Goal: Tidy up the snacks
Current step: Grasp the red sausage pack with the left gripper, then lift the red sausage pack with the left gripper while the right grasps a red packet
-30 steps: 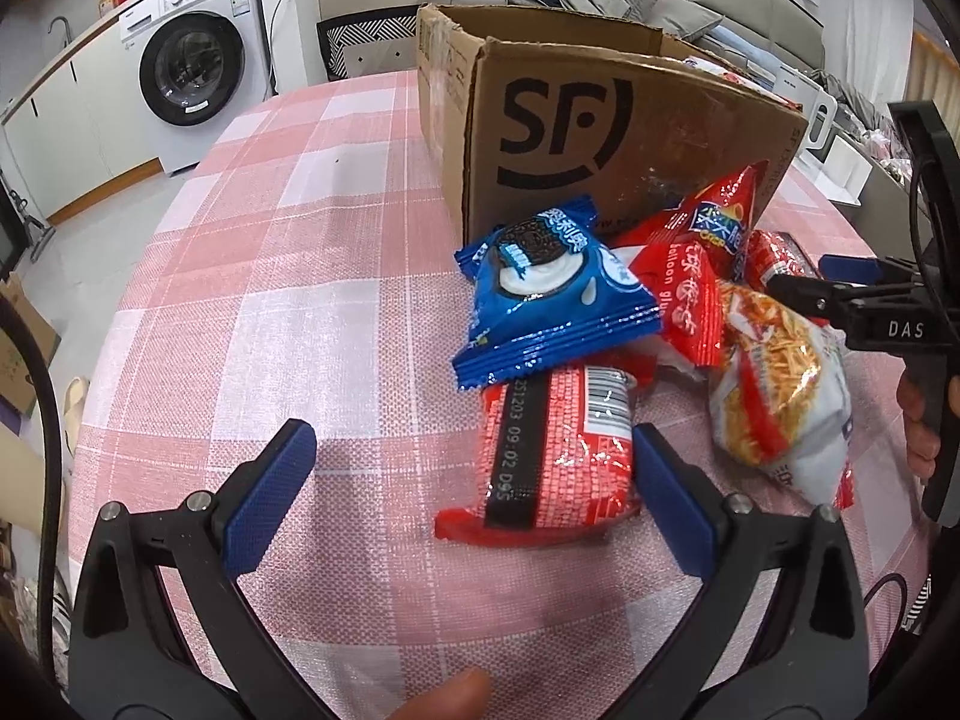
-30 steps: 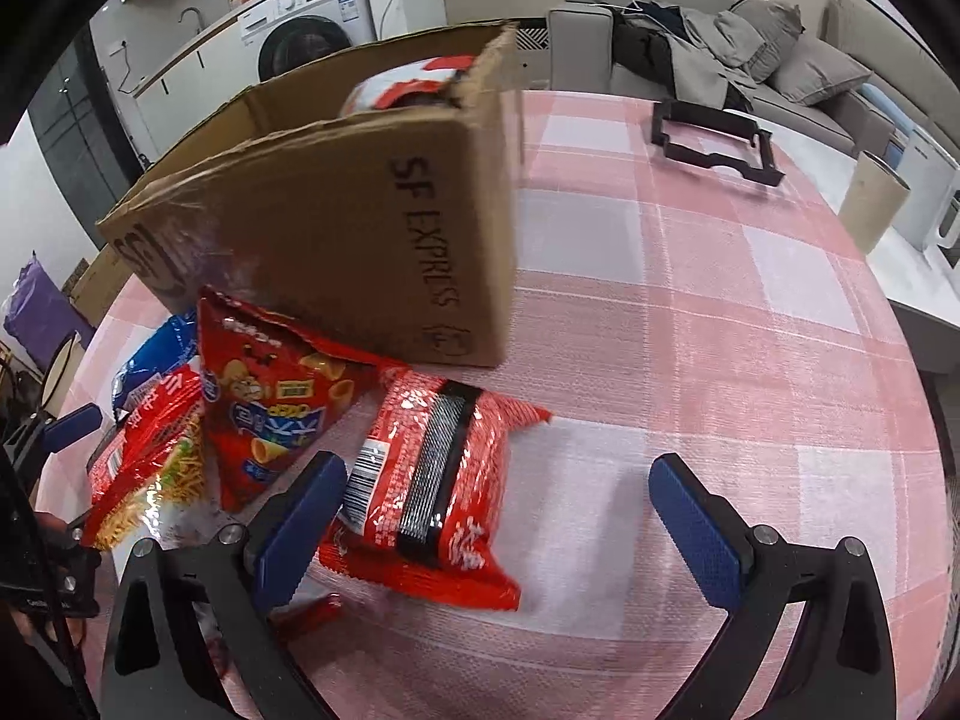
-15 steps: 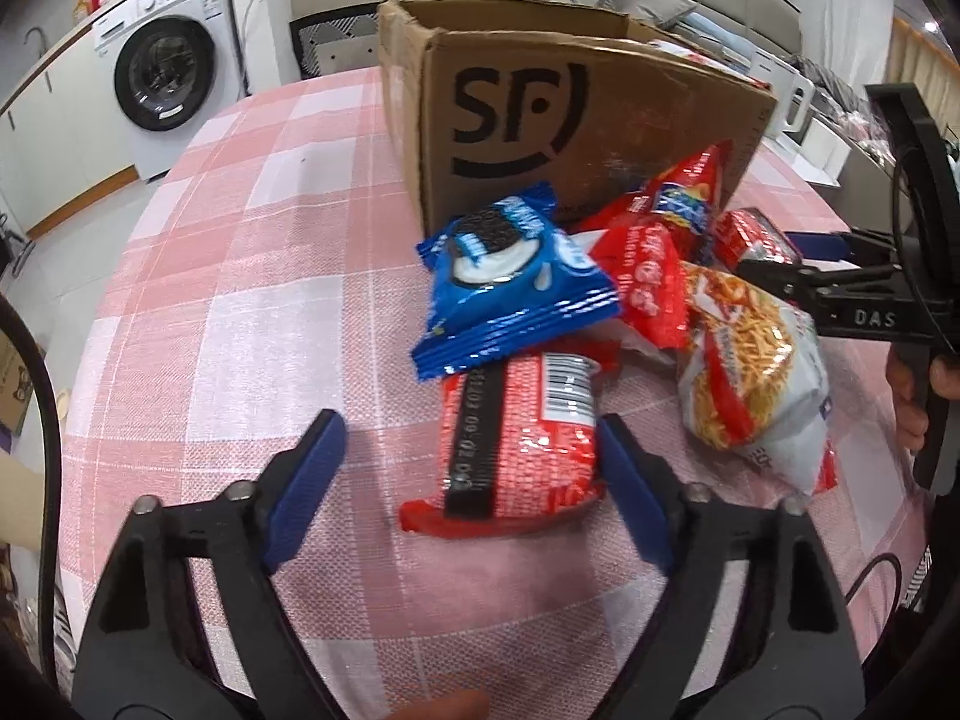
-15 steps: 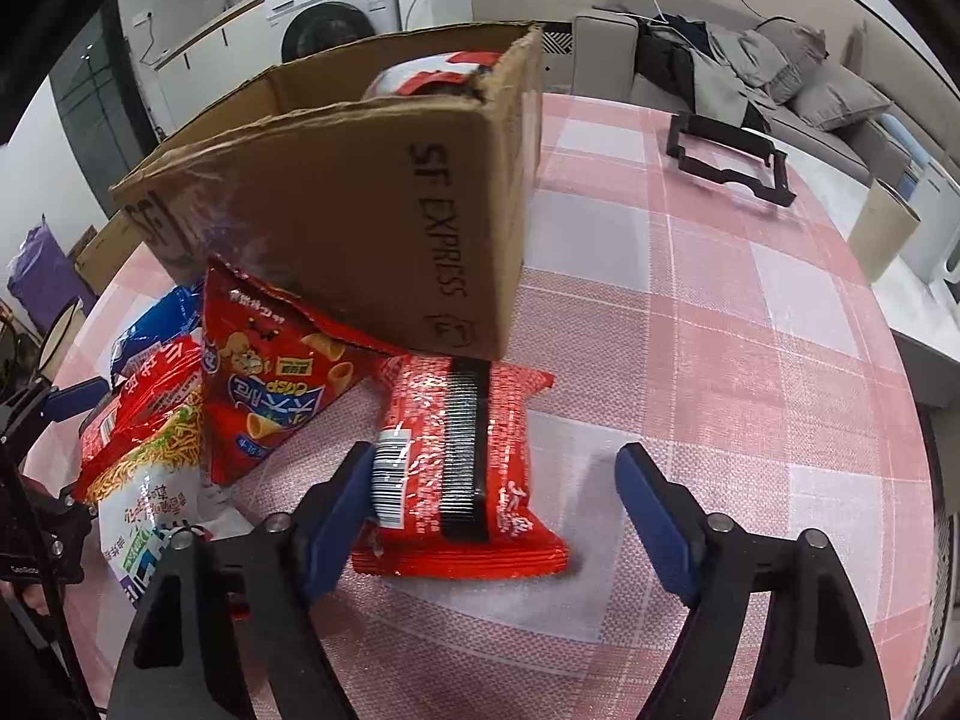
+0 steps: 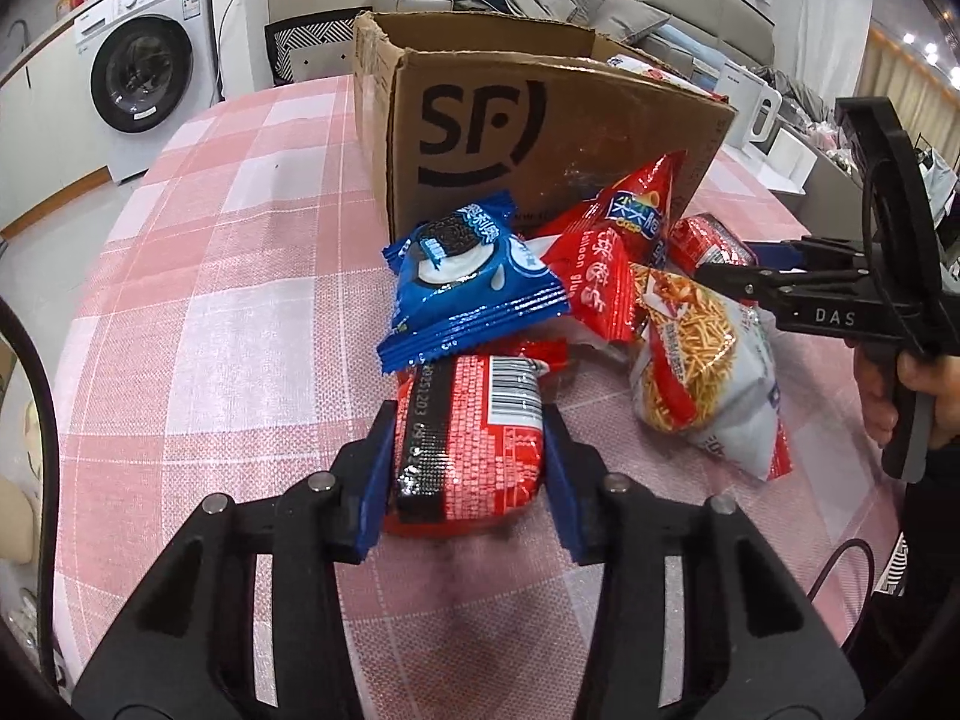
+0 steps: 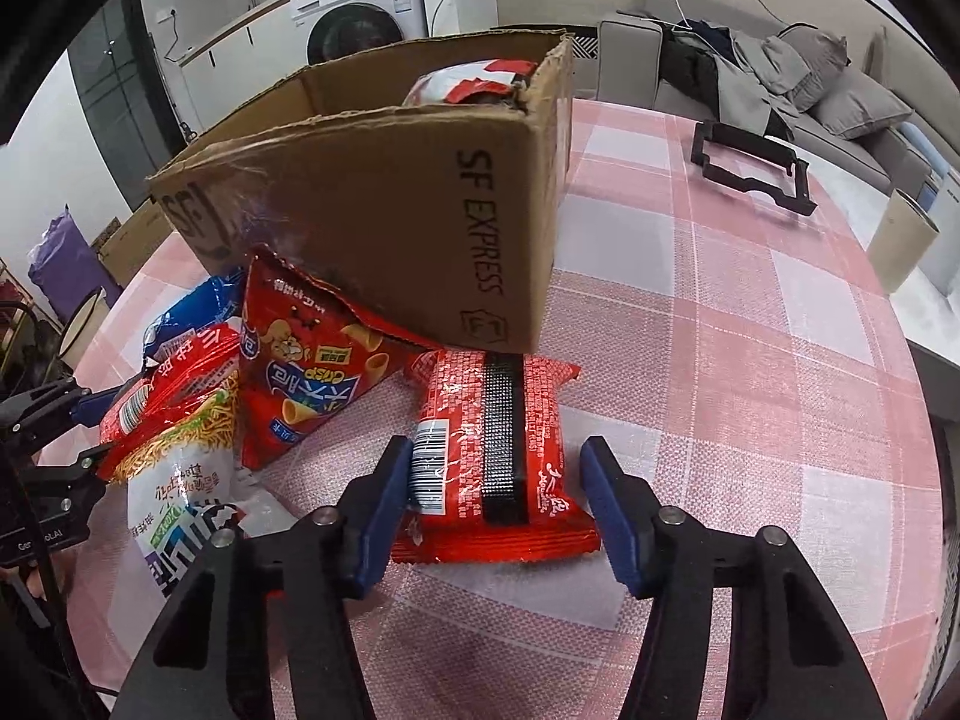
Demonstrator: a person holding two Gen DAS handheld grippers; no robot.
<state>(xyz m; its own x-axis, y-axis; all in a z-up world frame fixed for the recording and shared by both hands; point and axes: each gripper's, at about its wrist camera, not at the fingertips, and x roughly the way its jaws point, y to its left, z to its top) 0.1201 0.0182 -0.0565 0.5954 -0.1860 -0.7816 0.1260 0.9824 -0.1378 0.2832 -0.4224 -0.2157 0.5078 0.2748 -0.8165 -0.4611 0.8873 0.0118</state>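
Red noodle packet [image 5: 471, 438] clamped by left tongs [image 5: 470, 468], right tongs [image 6: 501, 504] closing around second red packet [image 6: 498, 456], right pad not touching.

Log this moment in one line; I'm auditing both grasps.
left tongs: shut on left red pack | right tongs: closing around right red pack, one pad not yet touching

Black grippers, blue fingers [image 5: 377, 468]
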